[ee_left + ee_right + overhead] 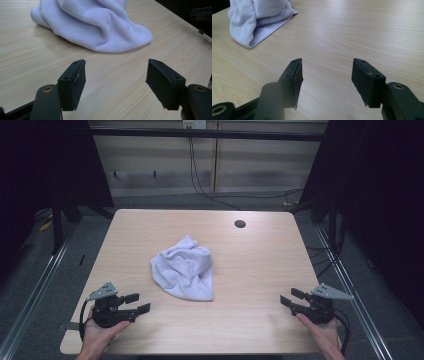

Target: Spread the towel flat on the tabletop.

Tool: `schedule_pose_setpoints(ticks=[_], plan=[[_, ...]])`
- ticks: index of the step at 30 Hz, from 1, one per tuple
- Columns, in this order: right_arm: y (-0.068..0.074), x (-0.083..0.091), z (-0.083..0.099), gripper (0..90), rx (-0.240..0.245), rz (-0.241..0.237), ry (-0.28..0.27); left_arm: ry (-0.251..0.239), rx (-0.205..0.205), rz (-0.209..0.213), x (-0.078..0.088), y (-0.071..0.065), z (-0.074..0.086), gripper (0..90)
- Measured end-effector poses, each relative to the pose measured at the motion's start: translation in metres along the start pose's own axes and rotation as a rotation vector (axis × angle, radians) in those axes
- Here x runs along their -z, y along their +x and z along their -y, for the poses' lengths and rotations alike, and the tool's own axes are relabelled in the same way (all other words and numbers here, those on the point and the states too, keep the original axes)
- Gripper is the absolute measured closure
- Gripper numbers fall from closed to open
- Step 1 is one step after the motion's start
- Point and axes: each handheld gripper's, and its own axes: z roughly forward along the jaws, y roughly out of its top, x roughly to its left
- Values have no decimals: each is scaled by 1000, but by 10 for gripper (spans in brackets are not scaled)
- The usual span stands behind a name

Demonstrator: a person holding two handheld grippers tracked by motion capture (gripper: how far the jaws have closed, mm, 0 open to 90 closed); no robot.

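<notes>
A crumpled pale lilac towel (184, 267) lies bunched in a loose heap near the middle of a light wood-grain desk (260, 265), seen from the high view, with a small dark round hole (240, 224) in the desktop beyond the towel and off to its right. Nearer the person than the towel and to its left, the left hand-held gripper (138, 303) is held in the person's left hand (100, 332) close to the desk's near edge, its jaws spread apart with nothing between them and pointing toward the towel's side of the desk. On the towel's other side, well apart from it, the right hand-held gripper (291, 299) sits in the right hand (325, 332) near the desk's right corner, jaws likewise apart and empty, turned inward toward the towel. In the left gripper view, the soft folds of the towel (97, 23) rise just beyond the open black pads (76, 82), with bare desk (30, 65) separating them from the cloth. In the right gripper view, the towel (254, 20) lies farther off at the upper left, a flat hemmed corner spread on the desk (352, 32), clear of the parted pads (367, 81). Dark cables (200, 175) trail down the wall and across the floor beyond the desk's far edge.
</notes>
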Motion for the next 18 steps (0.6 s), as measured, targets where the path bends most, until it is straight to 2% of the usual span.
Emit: schedule_pose_setpoints(ticks=[2,4,8,11,13,14,15,17,18], plan=[[1,-6,0,404,-2,-16,21,-10,25,-10,-2,2,-2,301],[3,-9,-1,396,4,-25,35,-16,30,-15,-4,4,-6,318],[8,-14,-3,363,17,-35,57,-14,20,3,-10,6,-14,373],[14,-16,-5,363,41,-50,56,8,-25,7,-20,6,-27,383],[19,-18,-6,362,61,-56,67,5,-32,13,-20,6,-30,396],[19,-18,-6,362,61,-56,67,-5,-44,19,-21,6,-35,396],[26,-19,-7,359,76,-73,74,-6,-65,20,-23,6,-44,415],[32,-20,-8,355,87,-86,79,-17,-83,21,-27,7,-54,430],[32,-20,-8,355,87,-86,79,-17,-83,21,-27,7,-54,447]])
